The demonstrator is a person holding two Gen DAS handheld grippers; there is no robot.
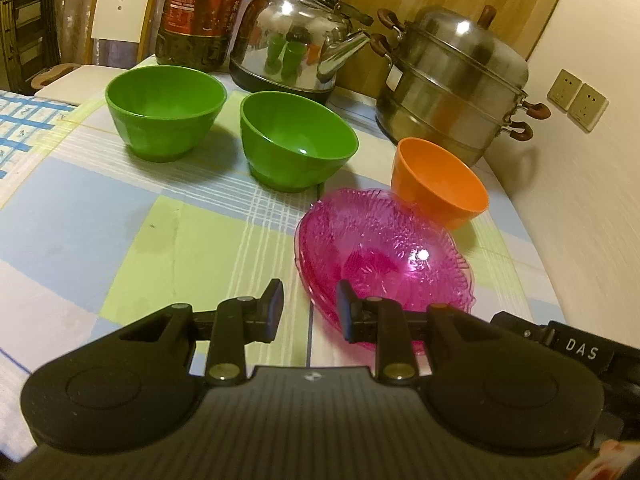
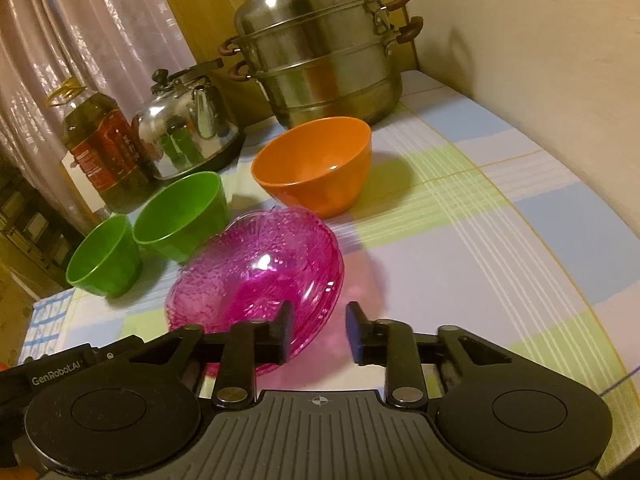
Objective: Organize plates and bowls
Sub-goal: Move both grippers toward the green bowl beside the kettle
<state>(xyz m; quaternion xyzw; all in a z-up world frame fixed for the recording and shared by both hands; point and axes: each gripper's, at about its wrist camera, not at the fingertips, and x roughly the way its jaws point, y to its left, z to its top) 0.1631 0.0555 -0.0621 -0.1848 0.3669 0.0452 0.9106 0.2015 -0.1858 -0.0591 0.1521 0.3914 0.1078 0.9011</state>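
Observation:
A pink glass dish (image 1: 380, 256) (image 2: 256, 276) lies near the table's front, its far rim by the orange bowl (image 1: 440, 184) (image 2: 316, 168). Two green bowls (image 1: 166, 116) (image 1: 298, 140) stand upright side by side further left; the right wrist view shows them (image 2: 104, 256) (image 2: 180, 216) touching. My left gripper (image 1: 310, 306) is open at the dish's near-left rim, its right finger in front of the glass. My right gripper (image 2: 320, 332) is open at the dish's near-right rim, the left finger over the glass. The rim edge shows in each gap, unpinched.
A steel steamer pot (image 1: 452, 80) (image 2: 320, 60), a steel kettle (image 1: 296, 40) (image 2: 188, 128) and an oil bottle (image 1: 200, 12) (image 2: 100, 140) line the table's back. A wall (image 1: 580, 180) runs along the right side. A chair (image 1: 116, 8) stands behind.

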